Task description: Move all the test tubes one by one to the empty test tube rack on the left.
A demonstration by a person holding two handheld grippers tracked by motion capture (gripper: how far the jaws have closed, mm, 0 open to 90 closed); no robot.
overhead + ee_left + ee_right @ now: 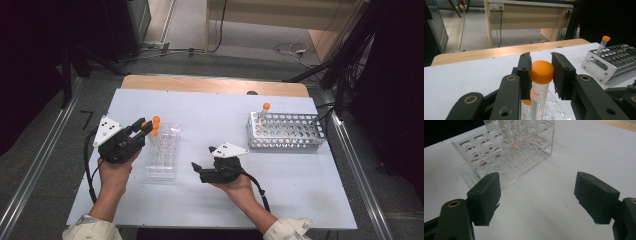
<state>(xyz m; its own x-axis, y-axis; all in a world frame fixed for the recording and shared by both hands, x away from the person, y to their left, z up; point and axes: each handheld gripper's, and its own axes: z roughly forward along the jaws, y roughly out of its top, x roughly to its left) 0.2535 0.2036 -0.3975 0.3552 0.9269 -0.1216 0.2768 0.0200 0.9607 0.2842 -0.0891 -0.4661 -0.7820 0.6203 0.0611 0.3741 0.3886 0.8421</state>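
Observation:
A clear plastic rack stands left of centre on the white table and holds several orange-capped tubes at its far end. My left gripper reaches in from the rack's left. In the left gripper view it is shut on the orange cap of an upright tube that stands in the rack, with another capped tube just below it. My right gripper rests open near the table's middle, pointing at the rack. Its jaws stand wide apart over bare table, with the clear rack ahead.
A metal rack sits at the back right with one orange-capped tube in its near-left corner; it also appears in the left gripper view. The table's wooden far edge runs behind. Bare table lies between the two racks.

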